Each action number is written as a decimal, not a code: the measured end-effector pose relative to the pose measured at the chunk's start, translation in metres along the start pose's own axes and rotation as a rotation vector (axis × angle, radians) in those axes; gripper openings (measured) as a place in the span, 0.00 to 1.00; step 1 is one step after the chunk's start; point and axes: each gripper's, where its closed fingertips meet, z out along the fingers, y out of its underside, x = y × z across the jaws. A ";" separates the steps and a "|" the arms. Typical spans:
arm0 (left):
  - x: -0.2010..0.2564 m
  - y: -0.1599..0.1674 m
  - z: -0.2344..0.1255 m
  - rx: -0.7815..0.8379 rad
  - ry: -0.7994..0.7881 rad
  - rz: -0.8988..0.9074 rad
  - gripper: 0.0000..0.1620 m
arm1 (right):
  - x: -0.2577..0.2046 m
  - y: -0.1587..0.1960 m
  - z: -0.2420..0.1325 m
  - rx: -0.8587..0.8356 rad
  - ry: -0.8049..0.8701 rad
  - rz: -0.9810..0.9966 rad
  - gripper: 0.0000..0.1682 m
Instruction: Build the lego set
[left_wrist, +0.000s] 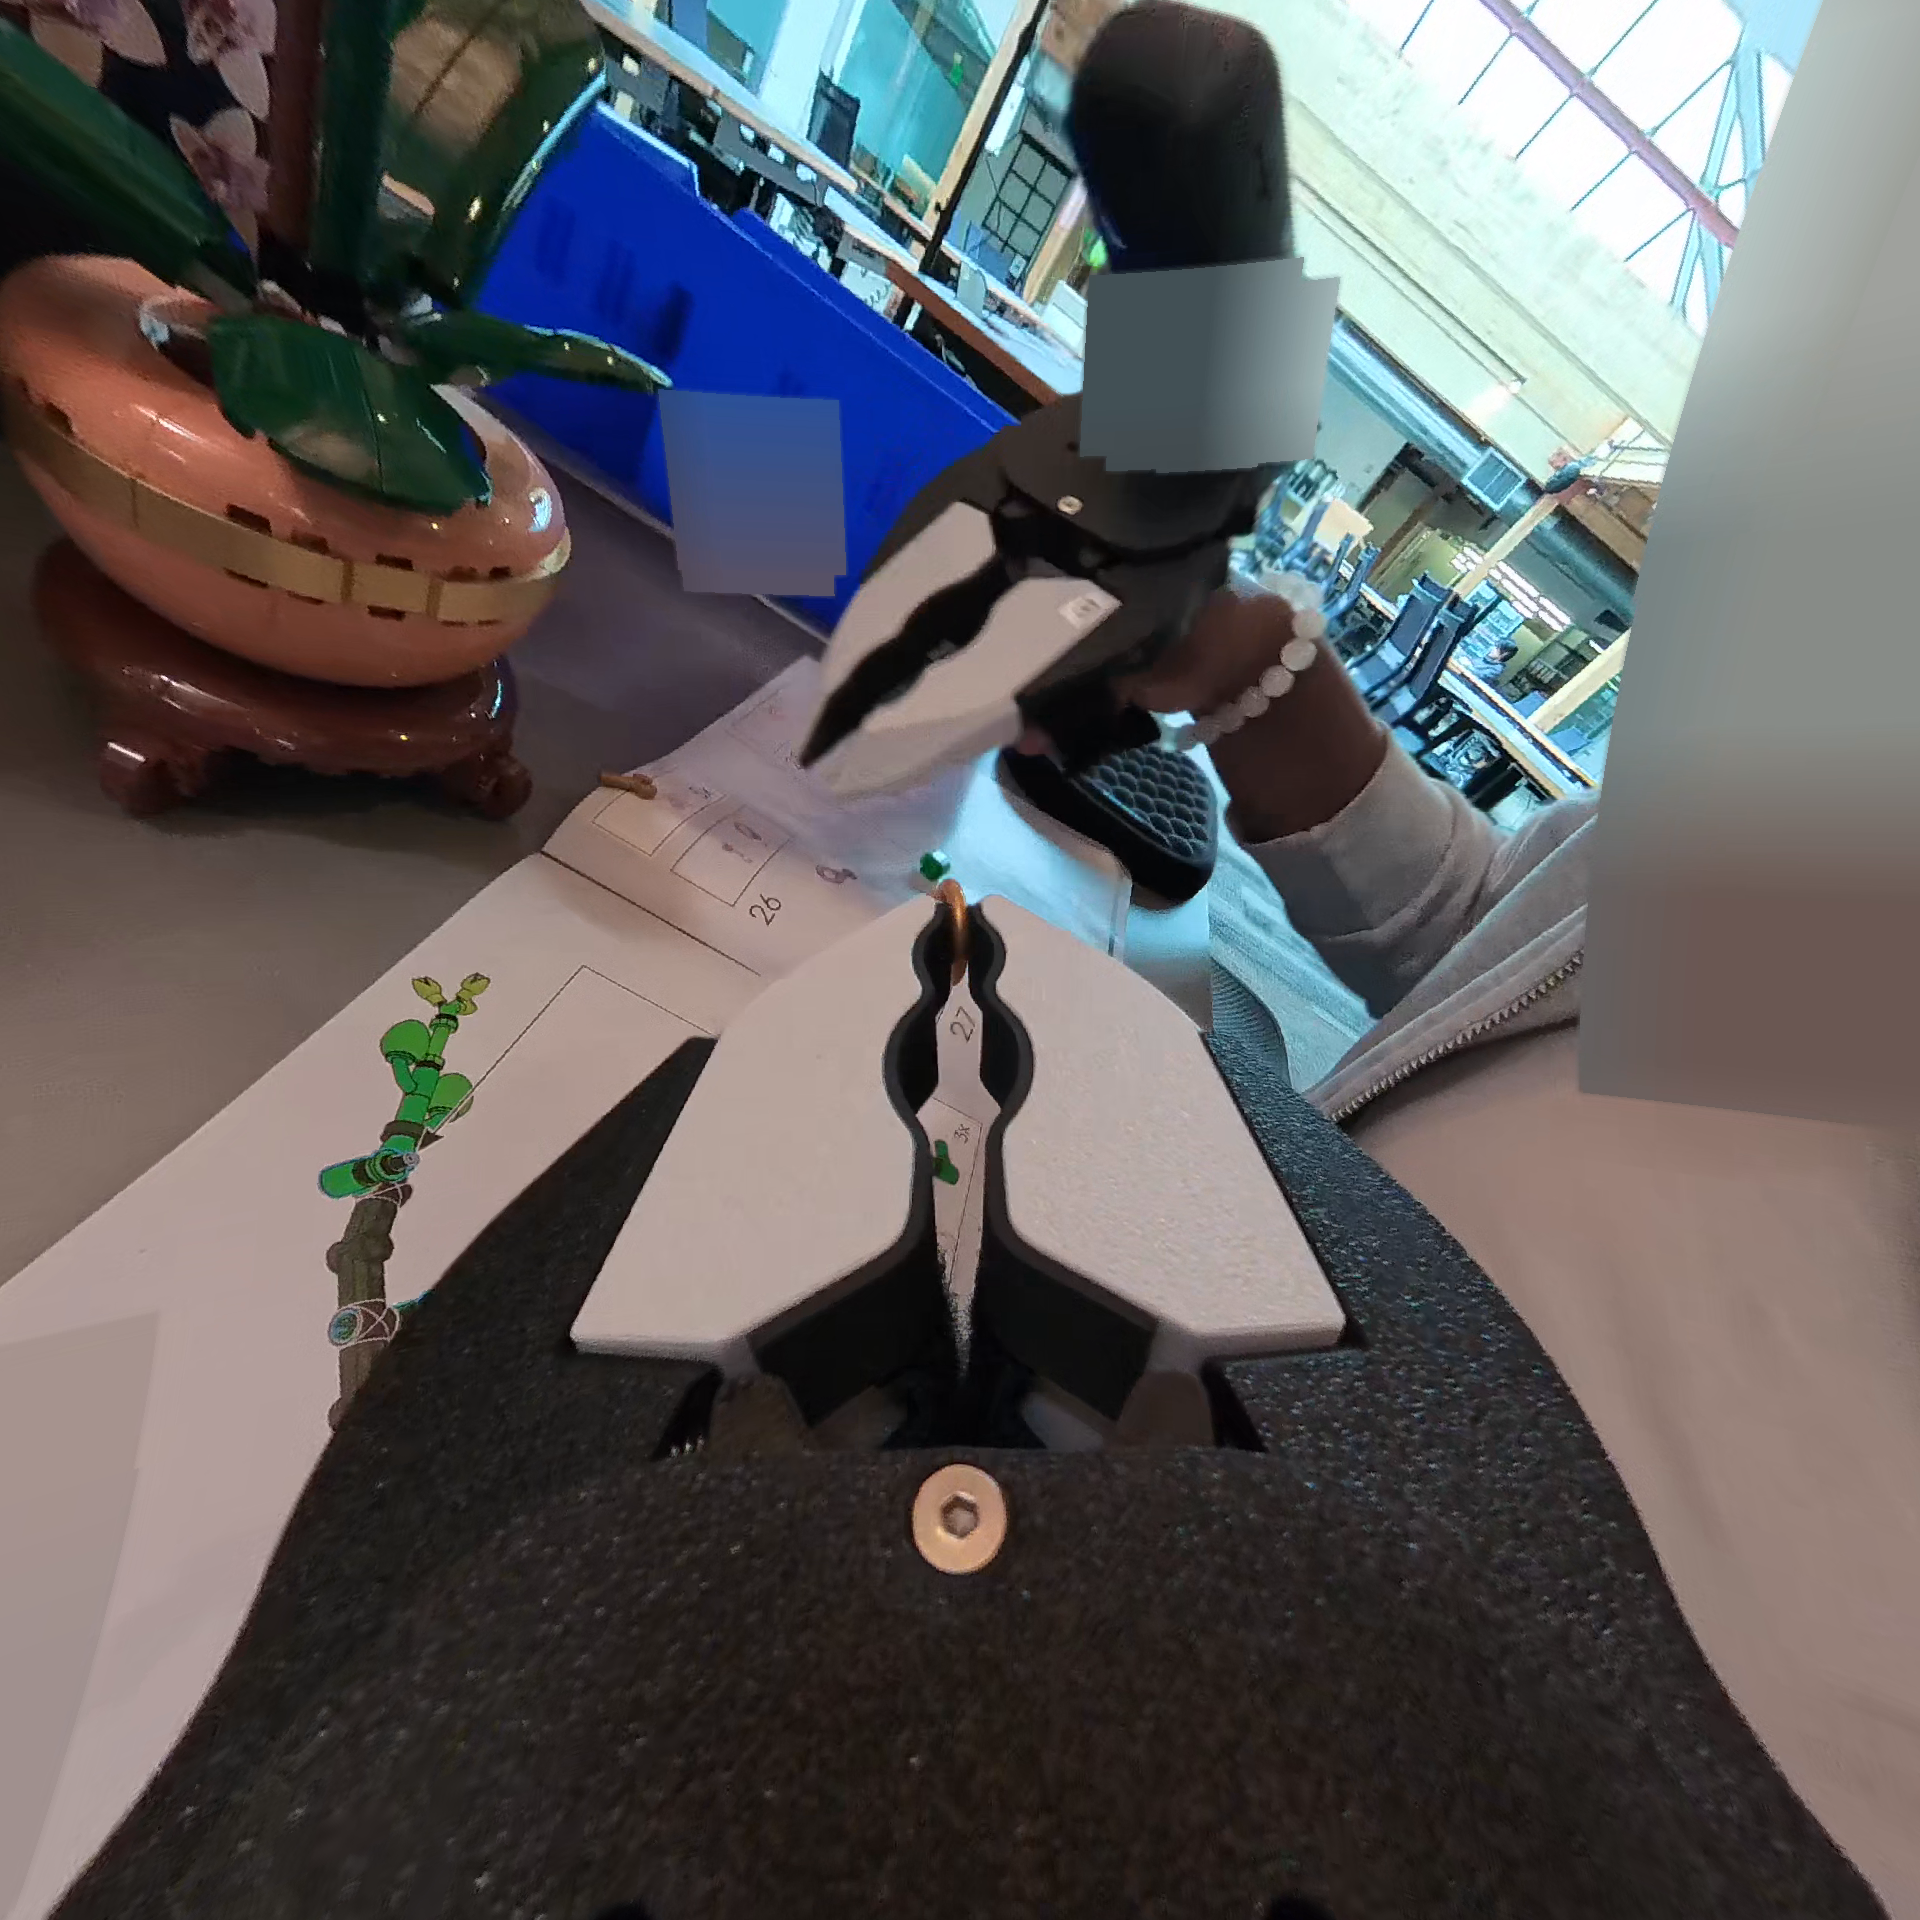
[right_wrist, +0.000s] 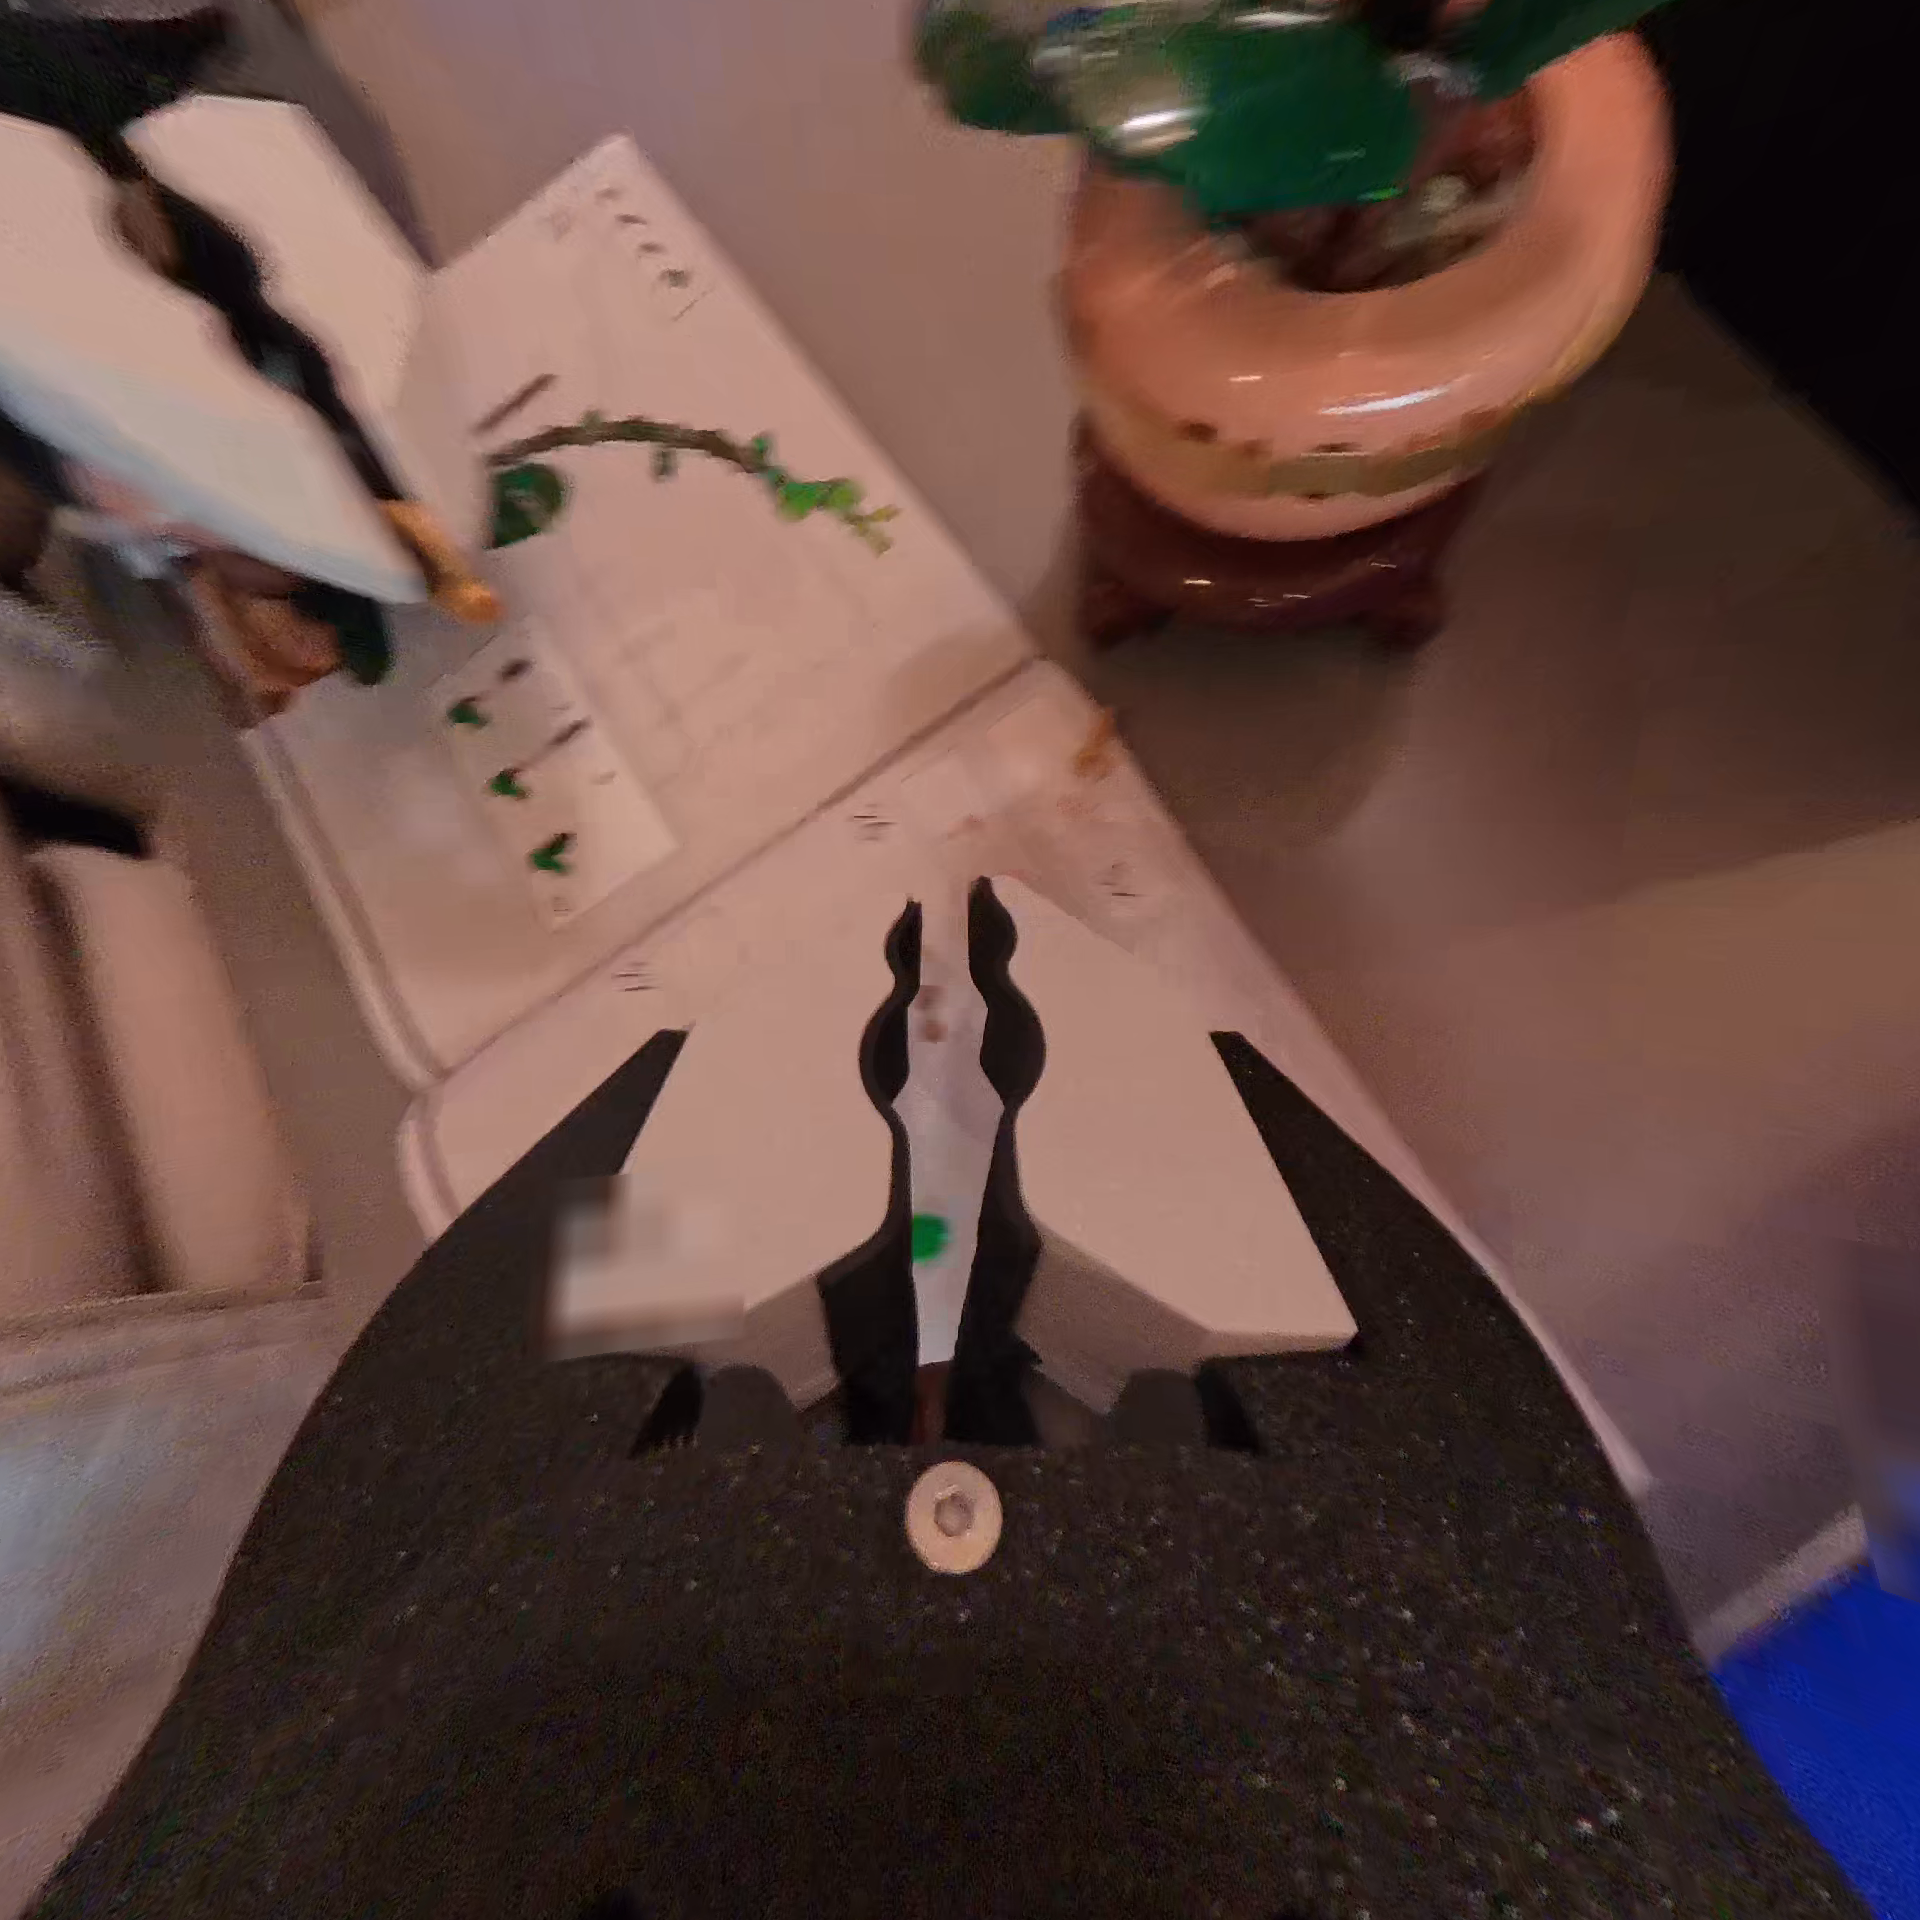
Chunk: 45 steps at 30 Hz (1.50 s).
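My left gripper (left_wrist: 954, 914) is shut on a small tan lego piece (left_wrist: 954, 940) at its tips, held just above the open instruction booklet (left_wrist: 312, 1091). It also shows at the upper left of the right wrist view (right_wrist: 416, 551) with the tan piece (right_wrist: 452, 577) sticking out. My right gripper (right_wrist: 945, 894) hovers over the booklet (right_wrist: 727, 644), its jaws a narrow gap apart with nothing between them. It shows farther off in the left wrist view (left_wrist: 821, 753), held by a hand. A tiny green piece (left_wrist: 935, 864) and another tan piece (left_wrist: 629, 784) lie on the booklet.
A built lego orchid in a pink pot (left_wrist: 281, 520) on a brown stand sits on the grey table beside the booklet; it also shows in the right wrist view (right_wrist: 1351, 416). A blue bin (left_wrist: 727, 301) stands behind. A person's sleeve (left_wrist: 1403, 883) is at the right. Tip to tip, the grippers are about 10 cm apart.
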 end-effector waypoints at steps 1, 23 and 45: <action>0.000 0.002 0.001 -0.014 -0.001 -0.002 0.01 | -0.016 -0.001 0.003 0.018 -0.048 -0.005 0.05; -0.007 0.019 0.012 -0.155 -0.036 -0.032 0.01 | -0.045 0.021 0.030 0.046 0.079 -0.193 0.03; -0.010 0.022 0.013 -0.179 -0.083 -0.002 0.01 | -0.008 0.038 -0.011 0.027 0.235 -0.204 0.03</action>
